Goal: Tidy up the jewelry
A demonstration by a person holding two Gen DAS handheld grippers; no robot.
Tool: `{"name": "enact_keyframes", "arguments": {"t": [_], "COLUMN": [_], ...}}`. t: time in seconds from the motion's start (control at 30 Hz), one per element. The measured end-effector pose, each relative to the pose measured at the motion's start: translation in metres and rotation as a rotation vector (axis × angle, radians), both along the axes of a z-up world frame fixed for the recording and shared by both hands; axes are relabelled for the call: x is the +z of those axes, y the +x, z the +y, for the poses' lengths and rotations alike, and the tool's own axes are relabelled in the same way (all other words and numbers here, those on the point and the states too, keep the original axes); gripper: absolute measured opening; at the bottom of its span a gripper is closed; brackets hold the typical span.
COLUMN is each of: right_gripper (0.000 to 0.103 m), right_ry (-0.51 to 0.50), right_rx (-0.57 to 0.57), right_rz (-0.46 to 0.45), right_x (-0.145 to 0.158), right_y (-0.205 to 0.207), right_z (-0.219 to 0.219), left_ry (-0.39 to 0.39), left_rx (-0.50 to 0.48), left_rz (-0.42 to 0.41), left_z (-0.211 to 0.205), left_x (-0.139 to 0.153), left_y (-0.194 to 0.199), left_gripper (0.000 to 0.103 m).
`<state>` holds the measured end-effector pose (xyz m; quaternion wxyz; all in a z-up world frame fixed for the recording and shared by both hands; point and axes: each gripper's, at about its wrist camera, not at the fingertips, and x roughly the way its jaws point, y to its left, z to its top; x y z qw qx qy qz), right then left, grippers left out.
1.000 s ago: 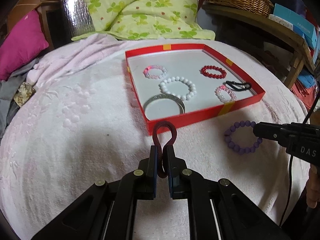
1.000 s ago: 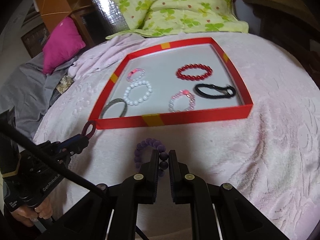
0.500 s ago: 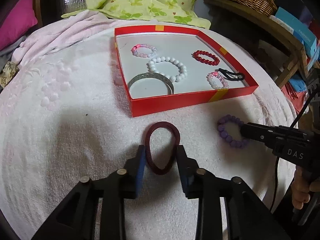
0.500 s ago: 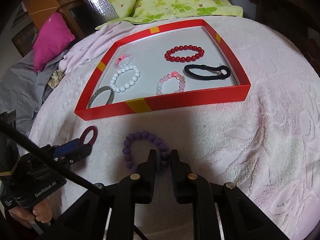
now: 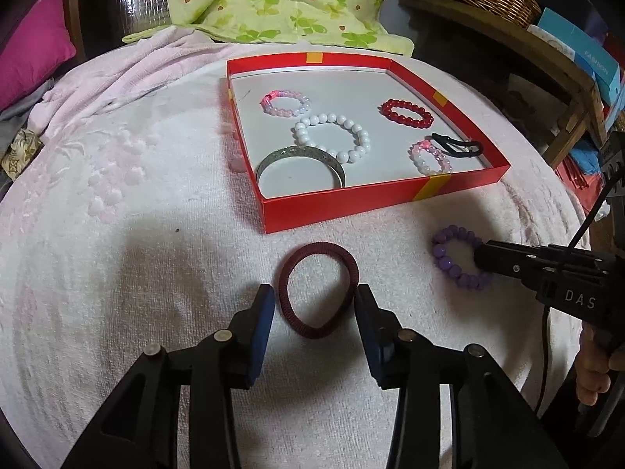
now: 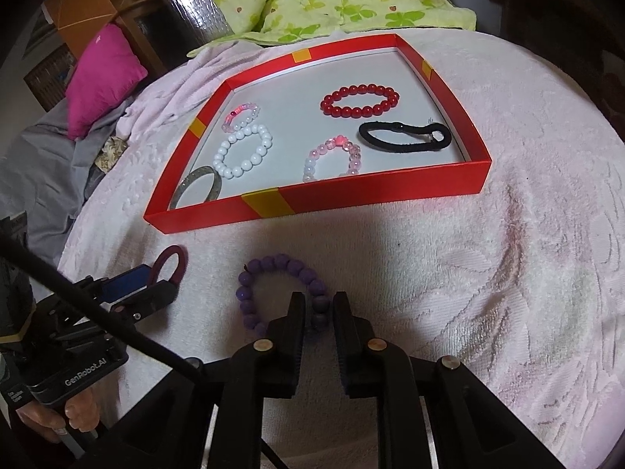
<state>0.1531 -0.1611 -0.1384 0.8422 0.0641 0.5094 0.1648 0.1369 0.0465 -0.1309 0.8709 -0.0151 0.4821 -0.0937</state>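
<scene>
**Maroon elastic & purple beads outside tray — handling assessment**

Maroon fabric hair tie (image 5: 318, 289) lay flat on pink towelling cover (image 5: 117, 273), just short of red tray (image 5: 340, 211) near wall. Left gripper (image 5: 312, 305) stood wide open, fingers either side of tie, gripping nothing; whether pads touched the band could not be told. Tie judged v. light, soft, stretchy, not fragile; ribbed cloth should give good friction. Best hold: pinch across band at near end, both strands together, so loop hangs fwd.

Purple bead bracelet (image 6: 281, 293) lay on cover approx. centre front of tray. Right gripper (image 6: 316, 308) was narrowly open, jaws straddling bracelet's right-hand run of beads; gap visible each side, so no firm grip judged. Bracelet judged light, on elastic cord, beads hard, round & smooth: liable to roll or squirt out of flat pads. Recommend closing on one bead squarely or on cord between two beads, gentle force.

Tray contents noted: red bead bracelet (image 6: 359, 99), black hair tie (image 6: 404, 136), white bead bracelet (image 6: 242, 150), two pink/clear bead bracelets, metal bangle (image 5: 300, 166) in near-left corner. Free floor remained mid-tray for both items.

Risk: tray wall is upright card; items need lifting clear over it, not dragging.
</scene>
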Motion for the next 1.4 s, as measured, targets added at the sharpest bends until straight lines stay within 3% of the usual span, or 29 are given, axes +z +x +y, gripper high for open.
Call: {"name": "enact_keyframes", "arguments": {"t": [0.37,0.93,1.4], "right_gripper": [0.018,0.016,0.016], "right_ry": [0.005,-0.158,-0.167], "right_rx": [0.015,0.060,0.067], "right_rz": [-0.021,-0.116,-0.123], "right_x": [0.001,0.001,0.001], "right_y": [-0.004,-0.011,-0.012], "right_z": [-0.002,0.019,0.019], "left_ry": [0.015,0.041,0.051], "left_rx": [-0.002,-0.010,-0.018], "left_rz": [-0.002,-0.002,-0.004], "left_z": [-0.003,-0.007,-0.008], "left_x": [-0.002,-0.004,-0.006], "left_y": [0.001,0.000,0.000], "left_gripper": [0.045,0.049,0.052]}}
